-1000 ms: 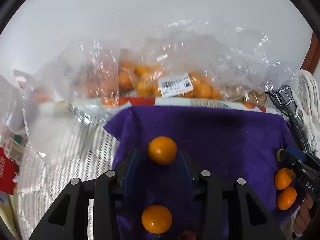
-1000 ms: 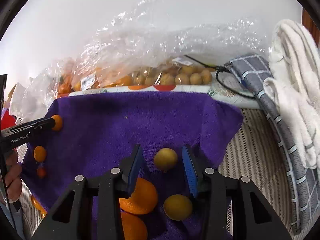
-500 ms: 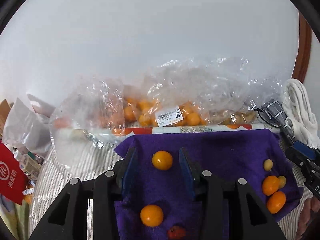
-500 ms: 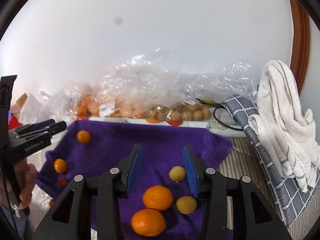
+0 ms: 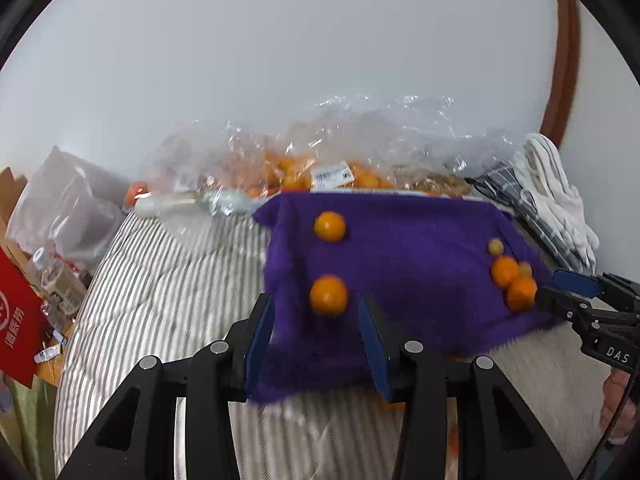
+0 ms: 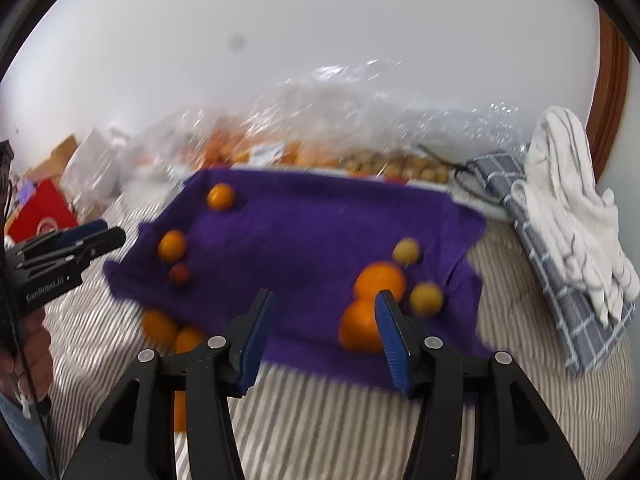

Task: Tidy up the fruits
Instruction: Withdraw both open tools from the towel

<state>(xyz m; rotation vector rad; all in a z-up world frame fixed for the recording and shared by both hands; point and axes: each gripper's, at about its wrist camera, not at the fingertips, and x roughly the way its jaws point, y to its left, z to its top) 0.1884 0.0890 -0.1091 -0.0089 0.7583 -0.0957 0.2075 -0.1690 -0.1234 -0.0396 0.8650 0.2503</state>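
A purple cloth [image 5: 412, 280] [image 6: 312, 236] lies on the striped bedding with fruit on it. Two small oranges [image 5: 329, 226] [image 5: 329, 295] sit near its left side. At its right side lie two bigger oranges [image 6: 380, 280] [image 6: 358, 330] and two yellow fruits [image 6: 406, 251] [image 6: 426, 298]. My left gripper [image 5: 318, 320] [image 6: 114, 231] hovers open over the cloth's near left edge, with nothing held. My right gripper [image 6: 324, 328] [image 5: 550, 290] hangs above the near edge, its jaws opening, with nothing between them.
Clear plastic bags of fruit [image 5: 332, 172] [image 6: 320, 148] line the wall behind the cloth. Folded towels [image 6: 568, 216] lie at the right, a red box [image 5: 16, 320] at the left. Two oranges [image 6: 160, 326] rest on the bedding [image 5: 168, 288] off the cloth's near left corner.
Both grippers have drawn back and up from the cloth. The orange and yellow fruit once between their fingers now lie farther off. The right jaws have widened.
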